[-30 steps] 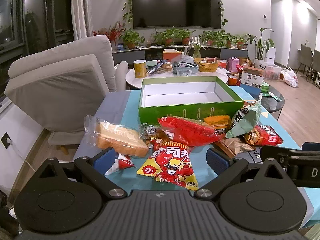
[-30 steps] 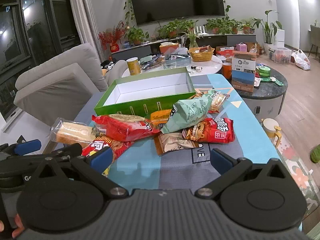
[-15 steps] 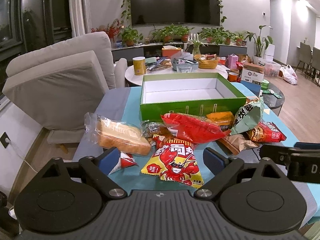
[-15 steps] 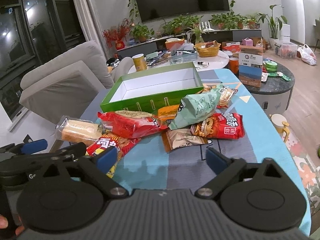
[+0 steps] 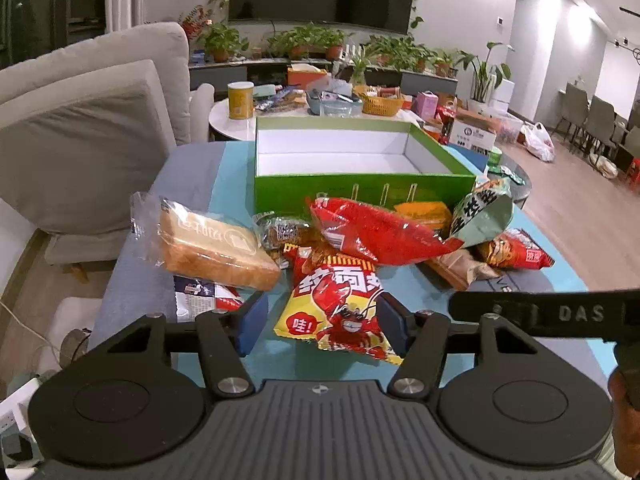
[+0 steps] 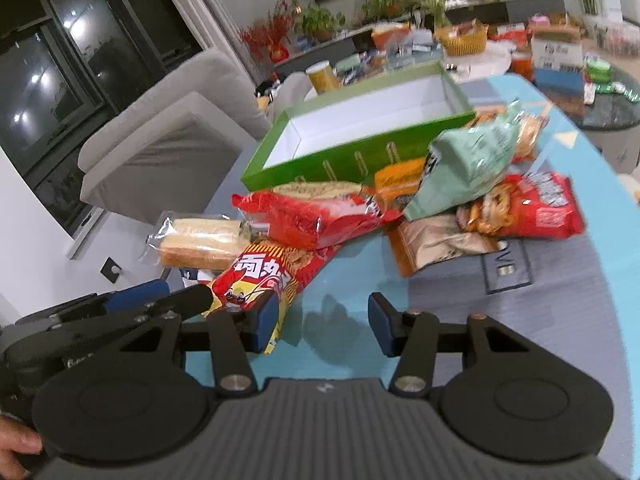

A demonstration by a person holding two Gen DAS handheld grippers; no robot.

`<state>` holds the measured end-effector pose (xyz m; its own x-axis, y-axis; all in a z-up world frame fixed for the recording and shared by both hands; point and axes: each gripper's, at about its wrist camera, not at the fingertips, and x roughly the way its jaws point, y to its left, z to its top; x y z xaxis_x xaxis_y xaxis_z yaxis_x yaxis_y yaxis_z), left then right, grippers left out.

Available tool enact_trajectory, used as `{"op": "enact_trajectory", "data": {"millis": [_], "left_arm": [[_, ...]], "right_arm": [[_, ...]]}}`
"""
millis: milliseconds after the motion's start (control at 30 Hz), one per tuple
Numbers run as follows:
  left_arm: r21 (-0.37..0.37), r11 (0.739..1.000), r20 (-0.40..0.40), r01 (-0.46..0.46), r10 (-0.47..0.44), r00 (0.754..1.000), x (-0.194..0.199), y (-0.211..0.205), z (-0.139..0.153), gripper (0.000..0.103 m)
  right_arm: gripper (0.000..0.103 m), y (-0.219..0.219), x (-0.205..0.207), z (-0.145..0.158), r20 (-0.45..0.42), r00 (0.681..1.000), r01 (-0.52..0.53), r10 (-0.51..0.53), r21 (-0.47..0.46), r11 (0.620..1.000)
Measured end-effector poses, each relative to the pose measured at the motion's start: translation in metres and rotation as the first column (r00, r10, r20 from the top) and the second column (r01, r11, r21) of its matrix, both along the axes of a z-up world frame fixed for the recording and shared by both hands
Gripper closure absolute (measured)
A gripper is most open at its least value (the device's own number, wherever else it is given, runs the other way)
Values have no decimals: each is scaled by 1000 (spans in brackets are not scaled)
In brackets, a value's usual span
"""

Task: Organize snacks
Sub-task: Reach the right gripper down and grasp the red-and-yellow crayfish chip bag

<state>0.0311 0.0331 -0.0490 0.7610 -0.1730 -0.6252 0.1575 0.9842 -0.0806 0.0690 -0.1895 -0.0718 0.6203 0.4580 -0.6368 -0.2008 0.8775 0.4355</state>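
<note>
I'm at the very start of the sorting: the green box sits open on the table with its white inside bare, and every snack lies in a heap in front of it. My left gripper has its jaws spread wide on either side of the near end of the yellow crayfish packet, one blue pad each side. I can't tell whether either pad touches the foil yet. My right gripper hangs beside it, jaws spread with nothing between them, its left pad just in front of that same packet's corner.

So the step in hand is the first pick, I judge. Next I need to close the left jaws on the packet's flat sealed edge, lift it clear of the red bag lying partly over its far end, and carry it over the front wall into the box.

Materials: the packets are crinkly, glossy foil, puffy with air and likely slippery. The bread is a soft block in loose clear wrap, easy to crush. The pale green bag stands tilted against the pile. The box looks like stiff card with straight walls.
</note>
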Motion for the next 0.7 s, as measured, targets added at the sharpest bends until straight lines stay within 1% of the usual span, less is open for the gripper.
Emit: {"op": "enact_trajectory", "data": {"millis": [133, 333, 433, 500, 533, 567, 667, 700], "left_arm": [[-28, 999, -39, 23, -24, 999, 10, 7, -8, 46], [-43, 998, -84, 40, -44, 996, 25, 13, -19, 47], [-63, 995, -108, 79, -85, 990, 27, 12, -27, 48], [-75, 989, -123, 124, -133, 984, 25, 8, -29, 55], [-78, 985, -131, 156, -166, 978, 23, 4, -31, 57], [-69, 982, -132, 177, -185, 974, 20, -1, -32, 57], [14, 971, -122, 241, -237, 964, 8, -14, -36, 58], [28, 965, -121, 262, -257, 959, 4, -17, -37, 58]], "right_arm": [[48, 4, 15, -5, -68, 998, -6, 9, 38, 999], [48, 12, 30, -11, -115, 993, -35, 41, 46, 998], [48, 17, 37, -12, -134, 990, -44, 51, 55, 997], [48, 18, 40, -13, -136, 989, -52, 60, 60, 997], [48, 21, 42, -14, -138, 988, -57, 65, 60, 997], [48, 22, 42, -15, -142, 987, -63, 72, 63, 996], [48, 26, 44, -19, -155, 983, -88, 97, 63, 994], [48, 27, 41, -19, -151, 983, -100, 107, 54, 994]]}}
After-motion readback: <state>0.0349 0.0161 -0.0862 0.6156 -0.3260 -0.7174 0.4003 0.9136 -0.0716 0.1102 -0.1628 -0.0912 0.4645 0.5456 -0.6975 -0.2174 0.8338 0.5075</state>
